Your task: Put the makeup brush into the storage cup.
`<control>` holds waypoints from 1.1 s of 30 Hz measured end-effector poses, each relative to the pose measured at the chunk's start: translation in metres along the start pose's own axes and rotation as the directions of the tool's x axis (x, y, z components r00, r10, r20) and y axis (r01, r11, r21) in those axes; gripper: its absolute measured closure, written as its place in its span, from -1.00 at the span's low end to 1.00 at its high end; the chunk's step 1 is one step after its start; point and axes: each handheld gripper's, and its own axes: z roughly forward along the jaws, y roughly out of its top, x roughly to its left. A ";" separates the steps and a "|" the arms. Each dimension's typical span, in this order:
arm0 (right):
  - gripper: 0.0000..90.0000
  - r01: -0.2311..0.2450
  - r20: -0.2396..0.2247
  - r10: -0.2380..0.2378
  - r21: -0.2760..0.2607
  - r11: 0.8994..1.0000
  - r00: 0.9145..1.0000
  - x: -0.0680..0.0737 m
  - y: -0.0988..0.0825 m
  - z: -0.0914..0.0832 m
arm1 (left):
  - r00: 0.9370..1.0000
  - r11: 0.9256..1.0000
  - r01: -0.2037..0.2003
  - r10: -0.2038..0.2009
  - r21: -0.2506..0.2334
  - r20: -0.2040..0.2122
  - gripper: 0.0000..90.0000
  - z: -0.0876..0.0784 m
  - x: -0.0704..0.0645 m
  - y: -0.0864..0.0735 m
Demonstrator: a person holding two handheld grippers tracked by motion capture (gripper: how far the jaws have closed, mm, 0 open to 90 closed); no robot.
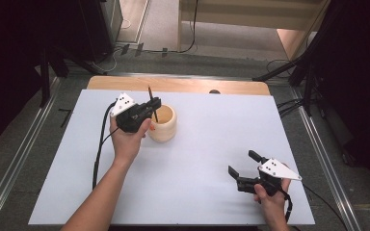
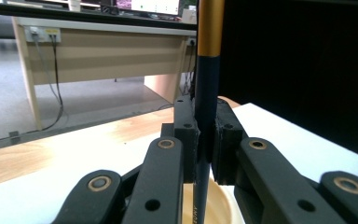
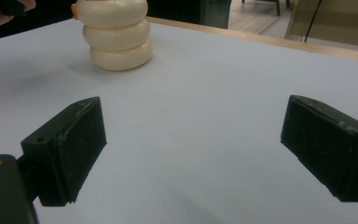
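One pencil (image 1: pixel 151 102) clamped upright in the left tool (image 1: pixel 153 104) over one ribbed cup (image 1: pixel 164 126) — right tool (image 1: pixel 243 169) gapes wide, holding nothing

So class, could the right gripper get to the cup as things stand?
Probably yes. The right gripper stands open, with bare table between it and the cup. The left gripper holds a pencil over the cup's far side.
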 end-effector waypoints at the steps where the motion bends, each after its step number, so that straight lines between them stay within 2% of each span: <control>1: -0.84 0.001 0.000 -0.001 0.000 1.000 1.000 0.000 0.000 0.000 | 1.000 1.000 -0.006 0.006 0.004 -0.005 0.86 0.001 0.000 -0.001; 9: -0.83 -0.002 0.001 0.002 0.003 1.000 1.000 0.000 0.000 0.000 | 1.000 0.999 0.005 -0.004 0.048 -0.017 0.86 0.010 0.003 -0.009; 12: -0.83 -0.004 0.004 0.004 0.004 1.000 1.000 0.000 0.000 0.000 | 1.000 0.998 0.025 -0.025 0.053 -0.012 0.86 0.011 0.003 -0.012; 20: -0.82 0.000 0.003 0.000 0.004 1.000 1.000 0.000 0.000 0.001 | 0.999 0.995 0.021 -0.017 0.095 -0.040 0.85 0.015 0.001 -0.017; 22: -0.82 -0.003 0.006 0.003 0.005 1.000 1.000 0.000 0.000 0.001 | 0.999 0.992 0.017 -0.011 0.123 -0.051 0.85 0.015 0.001 -0.017; 25: -0.81 -0.007 0.009 0.007 0.008 1.000 1.000 0.000 -0.001 0.001 | 0.999 0.990 0.021 -0.014 0.142 -0.052 0.85 0.014 0.002 -0.019; 27: -0.80 -0.006 0.010 0.006 0.009 1.000 1.000 0.000 -0.001 0.002 | 0.999 0.990 0.029 -0.023 0.136 -0.042 0.82 0.014 0.003 -0.020; 28: -0.80 -0.003 0.010 0.002 0.010 1.000 1.000 0.000 -0.001 0.002 | 0.999 0.990 0.024 -0.018 0.139 -0.046 0.74 0.013 0.003 -0.020; 30: -0.80 -0.004 0.012 0.004 0.011 1.000 1.000 0.000 -0.001 0.002 | 0.999 0.991 0.026 -0.021 0.128 -0.039 0.45 0.012 0.002 -0.019; 33: -0.79 -0.008 0.018 0.008 0.013 1.000 1.000 0.000 -0.001 0.002 | 0.999 0.992 0.031 -0.026 0.122 -0.042 -0.19 0.009 0.001 -0.016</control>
